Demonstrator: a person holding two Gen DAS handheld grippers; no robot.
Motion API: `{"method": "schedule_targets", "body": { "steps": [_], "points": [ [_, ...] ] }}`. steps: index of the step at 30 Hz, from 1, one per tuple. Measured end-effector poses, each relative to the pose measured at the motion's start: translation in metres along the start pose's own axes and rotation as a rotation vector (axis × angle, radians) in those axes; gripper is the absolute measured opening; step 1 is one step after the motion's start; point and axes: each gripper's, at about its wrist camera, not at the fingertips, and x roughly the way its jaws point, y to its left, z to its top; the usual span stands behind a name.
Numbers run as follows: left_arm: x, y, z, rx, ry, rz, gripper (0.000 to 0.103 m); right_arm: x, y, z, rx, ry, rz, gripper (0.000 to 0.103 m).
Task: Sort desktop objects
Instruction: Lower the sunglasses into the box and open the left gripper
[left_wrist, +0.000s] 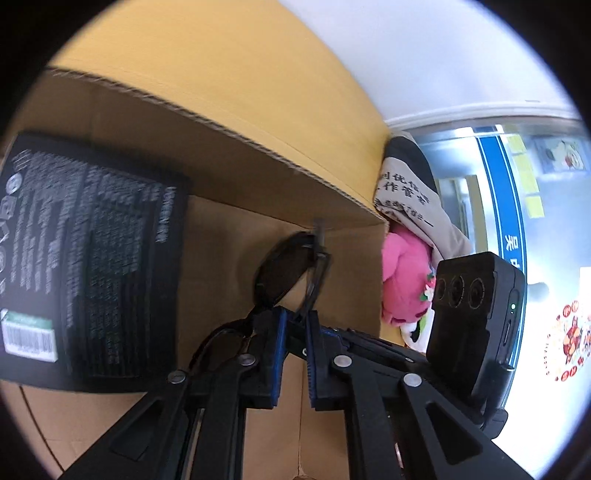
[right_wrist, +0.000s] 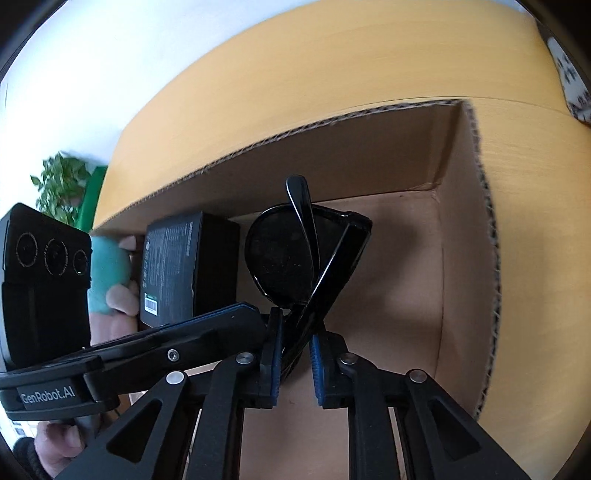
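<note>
Holding folded black sunglasses (right_wrist: 306, 258) inside the cardboard box (right_wrist: 465, 258), my left gripper (left_wrist: 295, 325) and right gripper (right_wrist: 297, 332) each pinch the frame, jaws nearly closed. A black carton (right_wrist: 184, 269) stands against the box's left wall, on the yellow tabletop (right_wrist: 332, 74).
</note>
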Motion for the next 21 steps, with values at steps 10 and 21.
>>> {"method": "schedule_targets", "body": {
  "steps": [10,21],
  "points": [
    [-0.102,-0.034,-0.047,0.193,-0.161,0.178,0.071,-0.071,0.036,-0.036,-0.097,-0.134,-0.118,0.096],
    [-0.214,-0.078,-0.16,0.407,-0.334,0.503,0.08,-0.161,0.108,-0.137,-0.23,-0.217,-0.254,0.103]
  ]
}}
